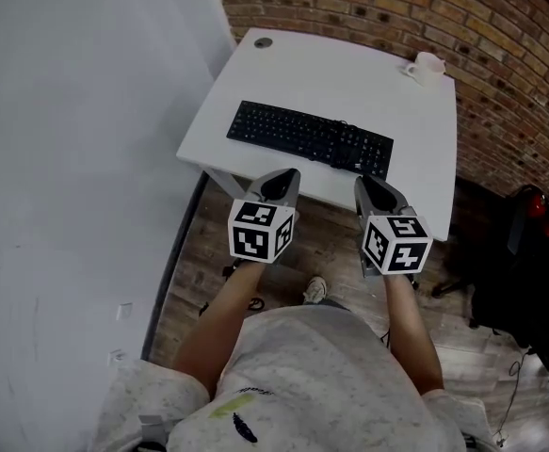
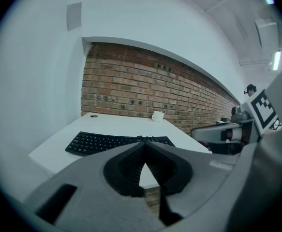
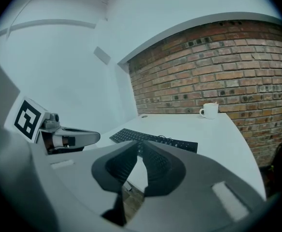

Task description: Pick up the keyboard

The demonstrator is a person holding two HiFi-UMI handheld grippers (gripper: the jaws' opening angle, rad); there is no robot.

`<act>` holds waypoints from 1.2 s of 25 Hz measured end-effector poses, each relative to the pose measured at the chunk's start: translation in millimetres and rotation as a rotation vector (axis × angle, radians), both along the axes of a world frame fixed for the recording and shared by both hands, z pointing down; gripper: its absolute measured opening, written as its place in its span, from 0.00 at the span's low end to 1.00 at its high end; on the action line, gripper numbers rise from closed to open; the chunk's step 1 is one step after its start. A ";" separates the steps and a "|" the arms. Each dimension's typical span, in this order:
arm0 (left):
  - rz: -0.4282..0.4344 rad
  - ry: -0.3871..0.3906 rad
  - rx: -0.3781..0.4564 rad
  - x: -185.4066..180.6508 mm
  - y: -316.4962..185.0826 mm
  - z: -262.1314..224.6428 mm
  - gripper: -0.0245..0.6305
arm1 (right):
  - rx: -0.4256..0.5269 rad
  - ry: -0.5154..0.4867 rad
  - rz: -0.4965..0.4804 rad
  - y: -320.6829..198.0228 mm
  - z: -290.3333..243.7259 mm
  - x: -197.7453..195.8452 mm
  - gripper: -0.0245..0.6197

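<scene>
Both grippers are empty with their jaws closed. In the head view the left gripper (image 1: pixel 283 177) and the right gripper (image 1: pixel 370 185) are held side by side over the wooden floor (image 1: pixel 208 252), just short of the near edge of the white desk (image 1: pixel 349 73). The black keyboard (image 1: pixel 310 137) lies flat on the near half of that desk, directly ahead of both. Its long axis runs left to right and is slightly skewed, with the left end farther away and the right end nearer. That puts the right gripper closer to it, almost at its right end, while the left gripper faces its left-of-middle stretch across a wider strip of bare desk. A white mug (image 1: pixel 427 65) stands at the far right corner, well apart from the keyboard.

From the left gripper view, the two dark pads meet at their tips with nothing between them. The keyboard (image 2: pixel 116 142) stretches broadside just beyond them, with its cable bunched at the far edge.

From the right gripper view, the tips are likewise together and hold nothing. The keyboard (image 3: pixel 153 139) lies ahead and slightly left, its right end nearest.

A lift probably calls for both sets of jaws to open and take the near long edge or the two short ends.
</scene>
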State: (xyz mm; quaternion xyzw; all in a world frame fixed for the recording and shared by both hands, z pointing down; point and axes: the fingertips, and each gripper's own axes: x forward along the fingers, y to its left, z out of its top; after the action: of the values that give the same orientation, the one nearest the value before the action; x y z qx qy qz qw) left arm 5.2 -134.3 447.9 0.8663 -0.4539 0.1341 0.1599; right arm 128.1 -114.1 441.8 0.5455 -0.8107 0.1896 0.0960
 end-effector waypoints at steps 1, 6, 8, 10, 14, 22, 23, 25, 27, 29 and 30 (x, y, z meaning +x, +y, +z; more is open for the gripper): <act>-0.006 0.000 0.000 0.7 -4.5 0.9 0.03 | -0.003 -0.002 -0.004 -5.4 1.7 2.0 0.10; -0.028 0.007 -0.006 2.7 -23.0 5.7 0.03 | -0.005 -0.028 -0.033 -22.5 4.4 8.1 0.14; -0.031 0.003 -0.005 0.8 -29.5 9.0 0.03 | -0.009 -0.027 -0.033 -28.4 8.3 11.4 0.15; -0.040 0.000 -0.002 -2.5 -36.4 11.5 0.05 | -0.018 -0.023 -0.030 -34.2 13.8 16.1 0.15; -0.070 0.010 -0.002 -12.3 -55.9 15.6 0.10 | -0.036 -0.018 -0.019 -48.1 24.2 25.1 0.18; -0.087 0.003 -0.013 -31.9 -108.3 33.2 0.27 | -0.086 -0.002 0.026 -86.3 51.2 39.2 0.27; -0.087 -0.003 -0.019 -34.5 -115.3 37.0 0.30 | -0.092 -0.004 0.032 -91.2 54.5 40.2 0.29; -0.086 -0.016 -0.034 -40.7 -129.5 45.0 0.34 | -0.104 -0.005 0.045 -101.6 59.9 42.0 0.34; -0.084 -0.026 -0.050 -47.4 -143.8 52.1 0.37 | -0.114 0.001 0.065 -112.7 64.1 45.1 0.35; -0.081 -0.036 -0.063 -54.1 -158.1 58.6 0.42 | -0.126 0.009 0.086 -123.6 68.7 49.2 0.37; -0.079 -0.042 -0.069 -57.7 -165.1 61.7 0.45 | -0.134 0.013 0.096 -128.6 71.8 50.9 0.39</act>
State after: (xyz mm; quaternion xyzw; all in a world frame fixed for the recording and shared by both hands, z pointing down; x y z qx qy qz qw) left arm -52.5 -299.4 509.7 0.8388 -0.4860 0.1612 0.1852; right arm 179.0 -242.7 513.6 0.5775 -0.7683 0.2442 0.1284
